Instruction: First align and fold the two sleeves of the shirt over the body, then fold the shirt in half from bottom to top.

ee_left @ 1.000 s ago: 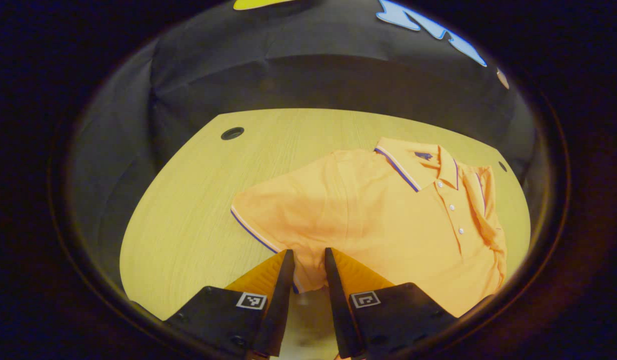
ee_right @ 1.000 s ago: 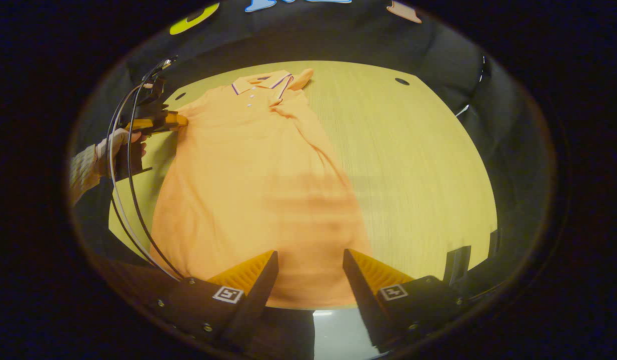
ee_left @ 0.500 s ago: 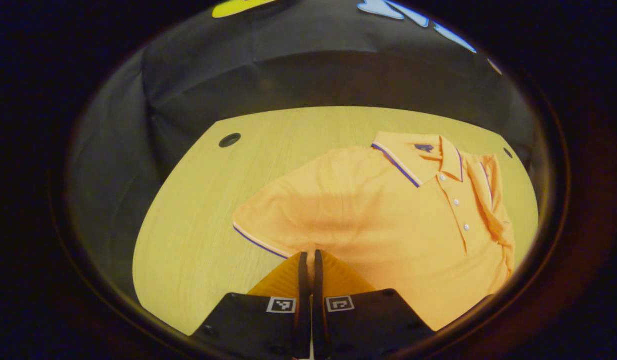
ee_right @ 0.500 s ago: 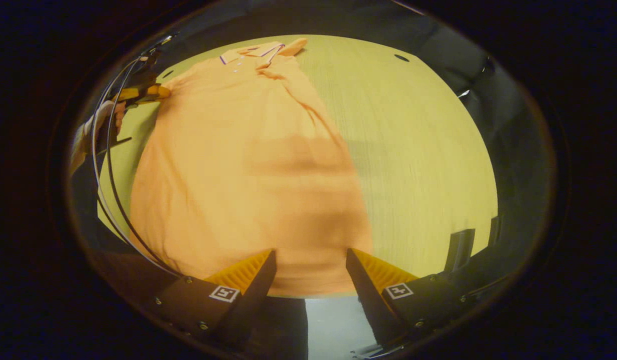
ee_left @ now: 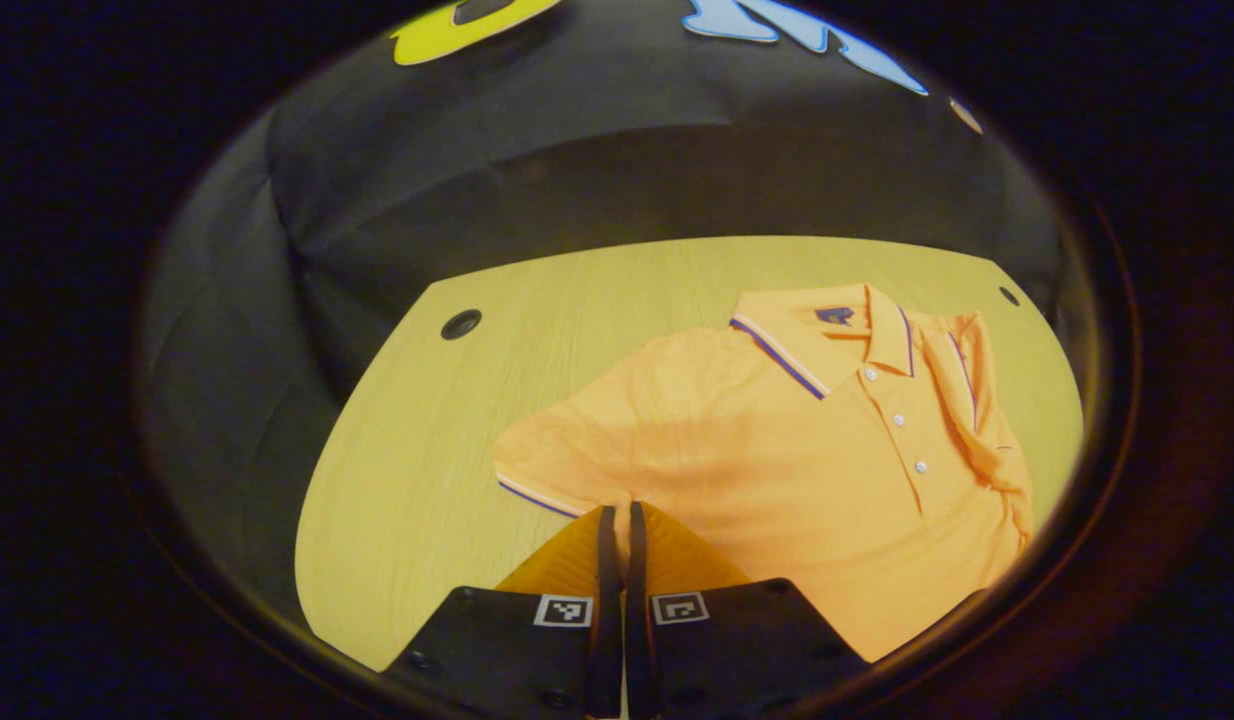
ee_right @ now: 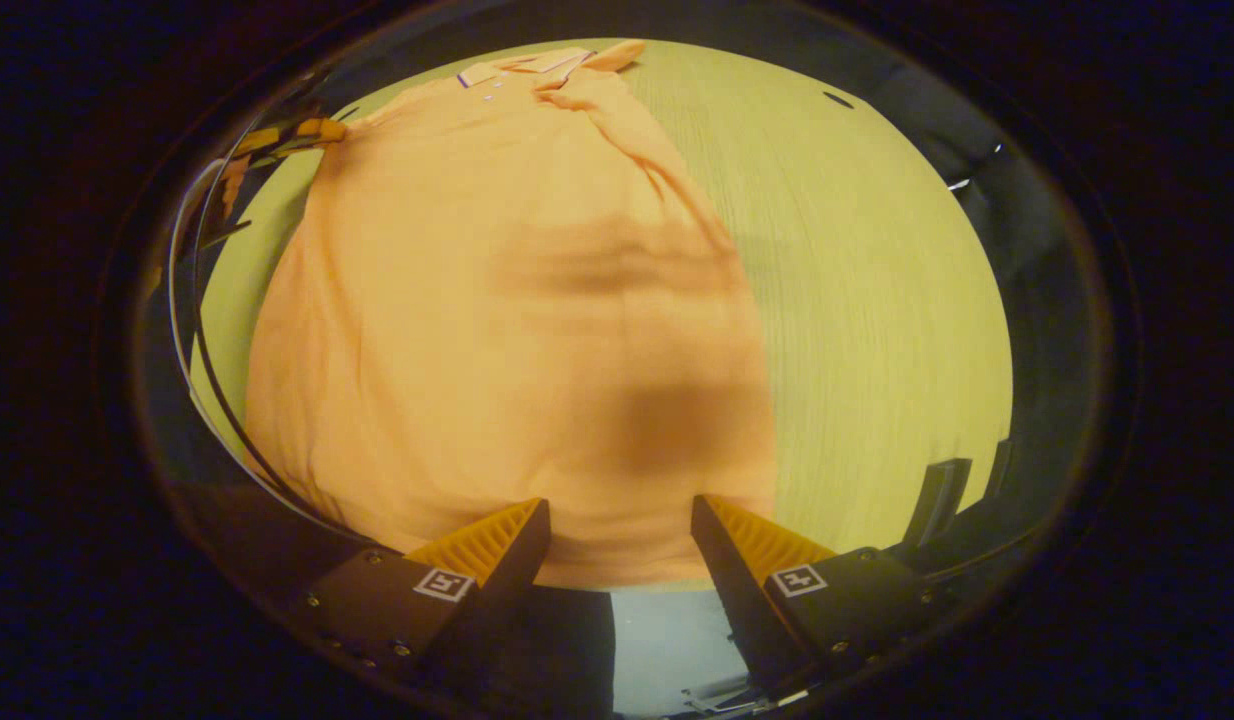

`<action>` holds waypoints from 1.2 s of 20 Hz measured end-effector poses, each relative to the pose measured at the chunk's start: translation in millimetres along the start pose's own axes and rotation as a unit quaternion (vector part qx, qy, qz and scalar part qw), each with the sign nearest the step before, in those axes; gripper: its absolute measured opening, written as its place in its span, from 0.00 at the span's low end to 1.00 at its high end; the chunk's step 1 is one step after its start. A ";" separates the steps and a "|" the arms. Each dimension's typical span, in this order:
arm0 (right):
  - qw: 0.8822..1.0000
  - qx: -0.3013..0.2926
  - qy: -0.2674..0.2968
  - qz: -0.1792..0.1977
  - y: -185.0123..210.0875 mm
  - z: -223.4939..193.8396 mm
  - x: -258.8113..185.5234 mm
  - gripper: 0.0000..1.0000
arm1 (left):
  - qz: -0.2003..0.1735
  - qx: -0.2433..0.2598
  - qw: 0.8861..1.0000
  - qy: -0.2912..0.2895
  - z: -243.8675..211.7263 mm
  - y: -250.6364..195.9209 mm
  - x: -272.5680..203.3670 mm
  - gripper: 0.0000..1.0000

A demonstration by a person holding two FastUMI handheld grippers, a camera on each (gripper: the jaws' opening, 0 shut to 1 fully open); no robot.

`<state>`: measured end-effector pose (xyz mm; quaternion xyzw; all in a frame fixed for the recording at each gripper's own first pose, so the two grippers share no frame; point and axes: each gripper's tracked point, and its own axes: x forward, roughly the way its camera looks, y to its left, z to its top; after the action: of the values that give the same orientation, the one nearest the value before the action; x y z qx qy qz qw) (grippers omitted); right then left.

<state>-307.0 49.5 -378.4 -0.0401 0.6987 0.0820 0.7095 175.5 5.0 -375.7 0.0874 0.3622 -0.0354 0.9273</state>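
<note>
An orange polo shirt (ee_left: 777, 470) lies face up on the wooden table (ee_left: 427, 450), collar (ee_left: 827, 335) at the far side. My left gripper (ee_left: 617, 515) is shut on the lower edge of the outstretched sleeve (ee_left: 547, 455) with the striped cuff. The other sleeve (ee_left: 962, 390) lies folded along the shirt's far side. In the right gripper view the shirt (ee_right: 497, 300) stretches away from me. My right gripper (ee_right: 619, 510) stands open just over its hem, fabric showing between the fingers. The left gripper (ee_right: 327, 130) shows far off at the sleeve.
A round cable hole (ee_left: 461, 323) sits in the table's far left part. Black cables (ee_right: 192, 300) loop along the left of the right gripper view. Bare wood (ee_right: 877, 300) lies to the shirt's right. The table's near edge runs just under the hem.
The left gripper closed on the sleeve a second ago and has since drawn it slightly inward. The right gripper has come lower and closer to the hem, still open.
</note>
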 end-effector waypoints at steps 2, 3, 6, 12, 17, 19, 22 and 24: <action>1.000 0.000 0.002 0.000 0.1 0.3 0.1 0.92 | -0.007 0.014 1.000 -0.019 18.0 -12.1 -4.0 0.07; 1.000 -0.001 0.002 0.001 0.3 0.8 0.0 0.92 | -0.011 0.027 0.999 -0.029 27.7 -18.8 -5.4 0.07; 1.000 0.000 0.002 0.001 0.4 0.7 0.2 0.92 | -0.030 0.071 0.995 -0.059 54.3 -52.0 -11.5 0.07; 1.000 0.002 0.003 0.001 0.9 1.1 0.4 0.92 | -0.086 0.122 0.985 -0.084 78.8 -136.7 -26.0 0.08; 1.000 0.001 0.001 0.002 0.9 1.8 0.8 0.93 | -0.132 0.154 0.977 -0.073 68.5 -202.0 -30.8 0.08; 1.000 0.000 0.001 0.003 0.8 2.0 0.9 0.93 | -0.149 0.172 0.973 -0.051 49.6 -217.9 -26.8 0.11; 1.000 -0.002 0.001 0.005 0.3 1.8 1.0 0.93 | -0.182 0.155 0.971 -0.014 21.5 -233.1 -33.1 0.21; 1.000 -0.006 0.001 0.006 0.2 2.1 1.4 0.93 | -0.183 0.137 0.974 0.005 8.4 -224.2 -35.5 0.49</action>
<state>-304.9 50.1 -379.8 -0.0398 0.6991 0.0906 0.7081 126.1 -216.6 -376.1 0.1459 0.3680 -0.2530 0.8828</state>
